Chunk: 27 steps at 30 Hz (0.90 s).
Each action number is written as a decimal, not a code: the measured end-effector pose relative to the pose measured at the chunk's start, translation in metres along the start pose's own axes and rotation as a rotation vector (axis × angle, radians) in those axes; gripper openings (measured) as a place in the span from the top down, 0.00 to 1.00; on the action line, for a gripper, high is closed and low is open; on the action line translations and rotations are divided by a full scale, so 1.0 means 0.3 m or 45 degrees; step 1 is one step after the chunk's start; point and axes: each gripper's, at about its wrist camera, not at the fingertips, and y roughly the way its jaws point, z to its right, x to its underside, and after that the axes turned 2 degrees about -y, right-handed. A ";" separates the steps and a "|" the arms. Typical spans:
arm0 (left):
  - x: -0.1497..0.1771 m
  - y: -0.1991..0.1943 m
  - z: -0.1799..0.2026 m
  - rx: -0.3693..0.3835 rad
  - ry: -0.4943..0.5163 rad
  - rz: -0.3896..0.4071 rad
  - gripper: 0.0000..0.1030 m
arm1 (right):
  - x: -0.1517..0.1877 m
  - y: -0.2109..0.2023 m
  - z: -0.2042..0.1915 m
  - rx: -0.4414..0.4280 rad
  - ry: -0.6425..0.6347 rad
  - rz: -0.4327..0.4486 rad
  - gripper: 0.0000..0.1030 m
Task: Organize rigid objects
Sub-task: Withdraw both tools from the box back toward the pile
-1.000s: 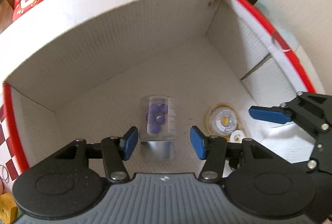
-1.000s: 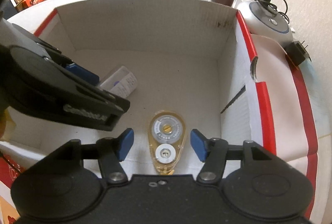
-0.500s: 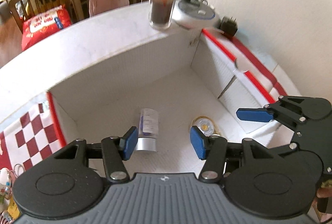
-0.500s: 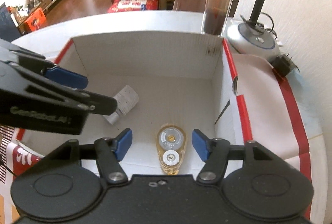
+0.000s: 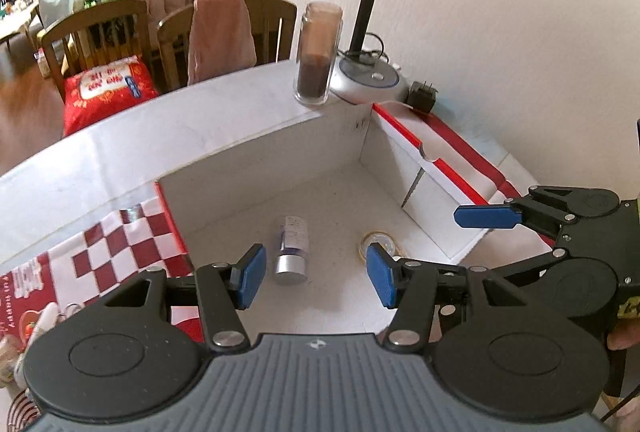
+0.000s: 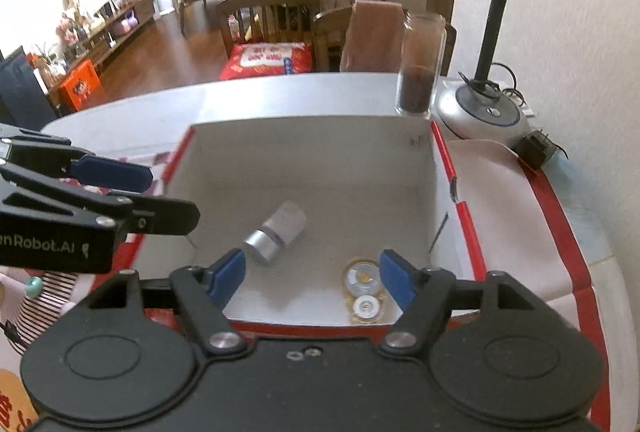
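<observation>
Both tongs point(image 5: 312, 274) point(image 6: 312, 278) released above the box point(image 6: 312, 160); orange crate point(image 6: 78, 82) only in right view.

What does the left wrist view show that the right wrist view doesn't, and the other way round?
Only the left wrist view shows the red-and-white checkered flap beside the box. Only the right wrist view shows the low wooden shelf along the far wall. Both show the white box, the small bottle lying in it with its silver cap, the tape dispenser, the glass jar, the lamp base, and both empty grippers, left and right.
</observation>
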 end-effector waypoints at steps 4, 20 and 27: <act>0.039 -0.077 -0.017 0.000 0.004 0.040 0.47 | 0.009 -0.038 -0.051 -0.002 0.012 0.029 0.23; 0.231 -0.367 -0.226 -0.014 -0.037 0.197 0.25 | 0.060 -0.151 -0.299 -0.052 0.078 0.173 0.01; 0.349 -0.484 -0.357 -0.061 -0.034 0.299 0.21 | 0.084 -0.155 -0.427 -0.091 0.078 0.197 0.00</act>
